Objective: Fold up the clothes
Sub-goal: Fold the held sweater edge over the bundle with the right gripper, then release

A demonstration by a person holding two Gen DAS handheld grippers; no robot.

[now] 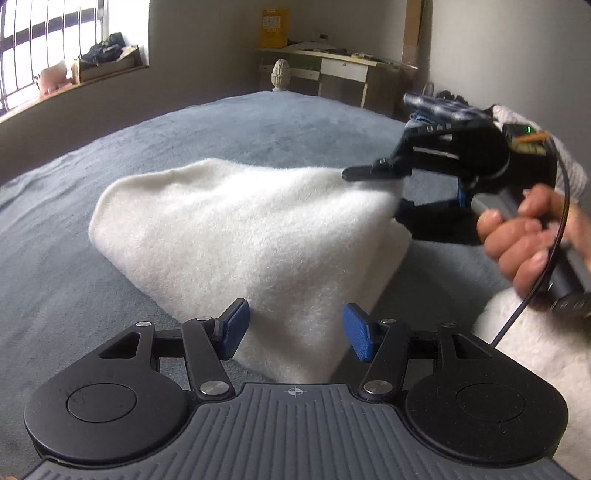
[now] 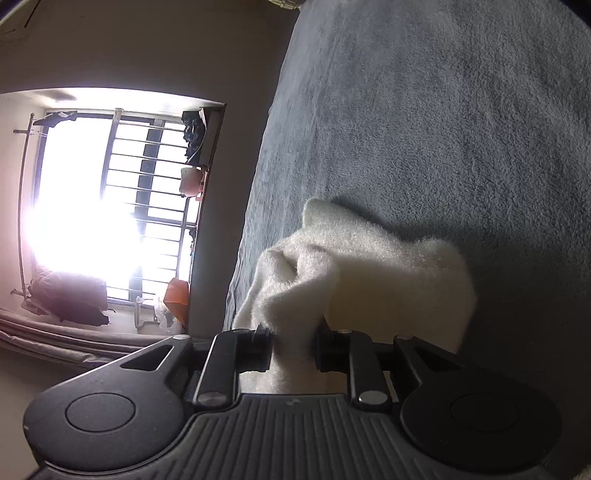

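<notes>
No text, label or number can be read anywhere. The yellow box (image 1: 273,27) bears print too small to make out

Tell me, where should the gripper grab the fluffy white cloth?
Probably the corner of the fluffy white cloth nearest the left gripper, coming in level from that near side. There the folded fleece narrows to a point already lying between its open blue pads, so both layers get pinched.

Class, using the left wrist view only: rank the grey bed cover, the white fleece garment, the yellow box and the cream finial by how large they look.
1. grey bed cover
2. white fleece garment, though it lies close to the camera
3. yellow box
4. cream finial
The last two are far off and close in apparent size, so their order is unsure.
</notes>
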